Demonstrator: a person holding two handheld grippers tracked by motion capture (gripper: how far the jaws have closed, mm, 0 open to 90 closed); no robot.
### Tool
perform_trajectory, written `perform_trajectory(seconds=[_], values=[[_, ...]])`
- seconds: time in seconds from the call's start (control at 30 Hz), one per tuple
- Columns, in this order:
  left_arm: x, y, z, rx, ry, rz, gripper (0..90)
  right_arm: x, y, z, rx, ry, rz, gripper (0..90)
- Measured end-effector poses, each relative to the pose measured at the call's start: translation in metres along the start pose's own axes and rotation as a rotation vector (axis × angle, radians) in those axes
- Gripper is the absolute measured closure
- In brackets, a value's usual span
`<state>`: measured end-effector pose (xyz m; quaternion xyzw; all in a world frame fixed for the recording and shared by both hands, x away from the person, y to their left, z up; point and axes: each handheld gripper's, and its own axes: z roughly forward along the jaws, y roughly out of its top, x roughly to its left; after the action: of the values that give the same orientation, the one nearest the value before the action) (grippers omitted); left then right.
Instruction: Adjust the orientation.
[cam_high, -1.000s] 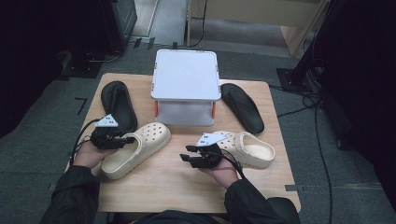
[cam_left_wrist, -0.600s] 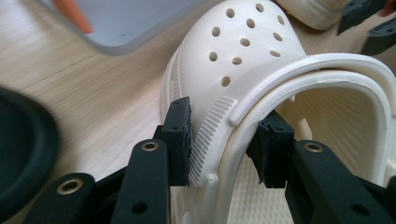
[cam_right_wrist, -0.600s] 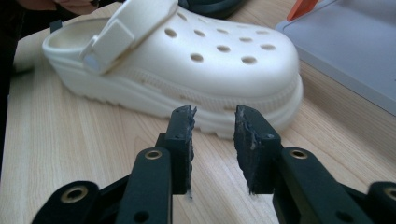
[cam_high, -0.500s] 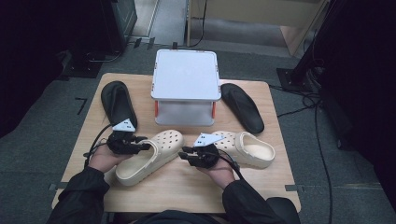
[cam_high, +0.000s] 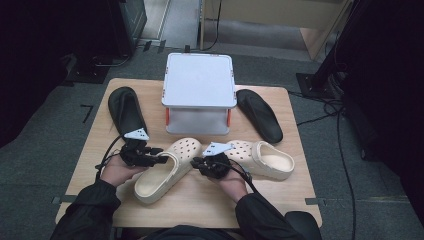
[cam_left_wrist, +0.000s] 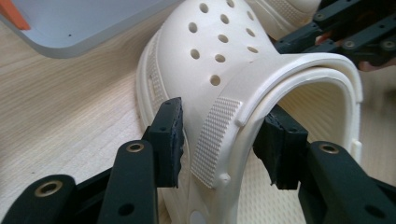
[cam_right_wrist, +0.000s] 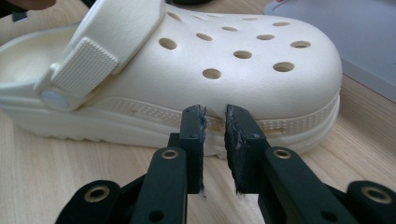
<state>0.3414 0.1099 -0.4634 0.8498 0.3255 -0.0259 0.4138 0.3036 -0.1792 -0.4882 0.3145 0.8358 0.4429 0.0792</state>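
**Two grippers on one clog: get a proper hold before it moves**

The left-hand cream clog (cam_high: 165, 172) lies slanted on the surface (cam_high: 210, 205), toe towards the lidded grey box (cam_high: 199, 80), heel towards the person. Its partner (cam_high: 265, 159) lies just to its right, their toes close together. A black insole (cam_high: 125, 107) lies to the left of the box, and another (cam_high: 260, 115) to its right.

The left gripper (cam_high: 160, 159) straddles the clog's side wall at the heel opening, where the ribbed strap end (cam_left_wrist: 217, 140) sits. One pad is outside and one inside. Its jaws have just been opening, and in the left gripper view a sliver of light shows at the outer pad, so it looks slack rather than clamped. The right gripper (cam_high: 196, 162) faces the opposite flank. Its jaws have just been closing to a narrow slit, with nothing between them, and the tips stand at the sole's ridged edge (cam_right_wrist: 261, 126).

This looks to me like the clog being squared up beside its partner. To do it well:

- Close the left gripper on wall and strap together. The strap alone would likely swivel on its rivet.
- Keep the right gripper narrow and use it as a nudging tip low on the sole. A push higher up could tip the clog.
- Swing the heel around slowly, watching that the toe does not knock the partner or the box.
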Motion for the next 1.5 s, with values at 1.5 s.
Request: perform_trajectory(seconds=[1.5], values=[[0.017, -0.012, -0.007, 0.029, -0.035, -0.03, 77.3, 0.005, 0.009, 0.007, -0.003, 0.016, 0.022, 81.7]])
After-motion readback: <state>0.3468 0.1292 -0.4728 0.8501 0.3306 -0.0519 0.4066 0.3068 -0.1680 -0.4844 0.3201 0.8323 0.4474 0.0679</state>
